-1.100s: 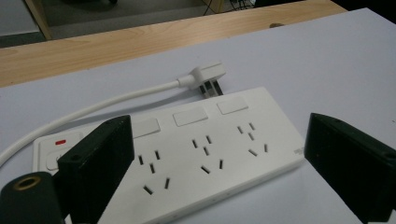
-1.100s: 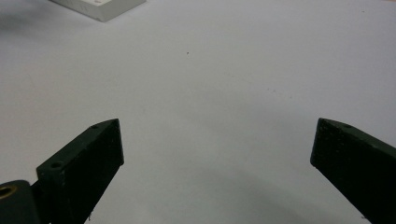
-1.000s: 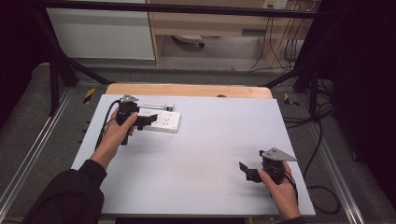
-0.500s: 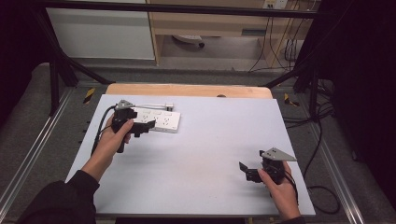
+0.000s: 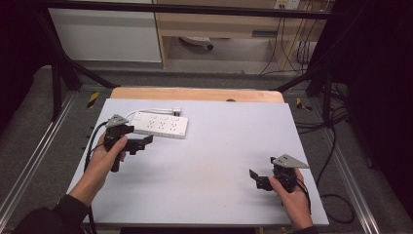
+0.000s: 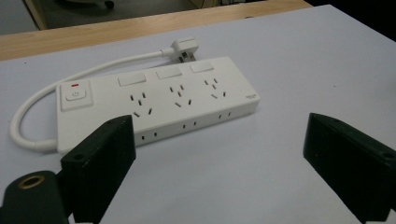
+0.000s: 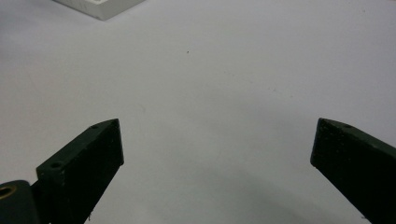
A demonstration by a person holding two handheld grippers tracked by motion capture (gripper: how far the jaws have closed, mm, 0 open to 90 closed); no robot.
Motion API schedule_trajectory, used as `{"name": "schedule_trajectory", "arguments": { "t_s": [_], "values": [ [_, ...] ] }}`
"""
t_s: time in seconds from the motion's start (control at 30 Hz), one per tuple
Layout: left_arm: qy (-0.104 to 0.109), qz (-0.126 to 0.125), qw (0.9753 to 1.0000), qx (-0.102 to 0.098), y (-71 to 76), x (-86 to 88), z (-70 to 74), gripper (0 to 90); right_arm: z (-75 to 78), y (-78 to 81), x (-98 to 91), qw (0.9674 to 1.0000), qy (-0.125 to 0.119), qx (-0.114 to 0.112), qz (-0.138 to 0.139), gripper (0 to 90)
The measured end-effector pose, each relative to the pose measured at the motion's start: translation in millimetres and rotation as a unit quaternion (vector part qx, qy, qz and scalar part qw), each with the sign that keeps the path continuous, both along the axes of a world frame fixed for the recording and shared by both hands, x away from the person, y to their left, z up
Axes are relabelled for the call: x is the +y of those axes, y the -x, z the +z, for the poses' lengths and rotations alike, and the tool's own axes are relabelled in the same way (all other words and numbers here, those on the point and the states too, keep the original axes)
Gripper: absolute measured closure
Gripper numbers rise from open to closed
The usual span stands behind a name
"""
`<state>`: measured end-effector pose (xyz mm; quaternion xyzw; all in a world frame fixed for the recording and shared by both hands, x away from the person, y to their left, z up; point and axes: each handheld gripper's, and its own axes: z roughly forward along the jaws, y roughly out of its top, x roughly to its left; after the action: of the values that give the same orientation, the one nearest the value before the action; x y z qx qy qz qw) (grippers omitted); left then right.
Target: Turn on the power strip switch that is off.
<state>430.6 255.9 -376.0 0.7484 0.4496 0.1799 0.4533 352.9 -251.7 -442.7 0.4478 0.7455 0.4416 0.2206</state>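
Two grippers over the white table (image 5: 209, 195), both with jaws spread wide, nothing held. Left gripper (image 5: 141, 143) hovered at about 9 o'clock, just short of the power strip (image 5: 160, 125), which lay flat at 11 o'clock with its cord (image 6: 56, 100) looped behind and plug (image 6: 184, 48) free, likely lined up for a grab. Right gripper (image 5: 257, 179) sat well apart at 4 o'clock, apparently idle

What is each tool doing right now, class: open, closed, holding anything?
Left tool: open, holding nothing, aimed at the white power strip.
Right tool: open, holding nothing, over the bare table.
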Motion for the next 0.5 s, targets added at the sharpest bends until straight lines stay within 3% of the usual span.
{"name": "schedule_trajectory", "arguments": {
  "t_s": [0.5],
  "values": [
    [0.018, 0.014, 0.9997, 0.001, 31.1, 25.2, -16.9, 9.1, -0.3, -0.4, 0.0, 1.0000, 0.003, 0.001, 0.000, 2.9]
  ]
}}
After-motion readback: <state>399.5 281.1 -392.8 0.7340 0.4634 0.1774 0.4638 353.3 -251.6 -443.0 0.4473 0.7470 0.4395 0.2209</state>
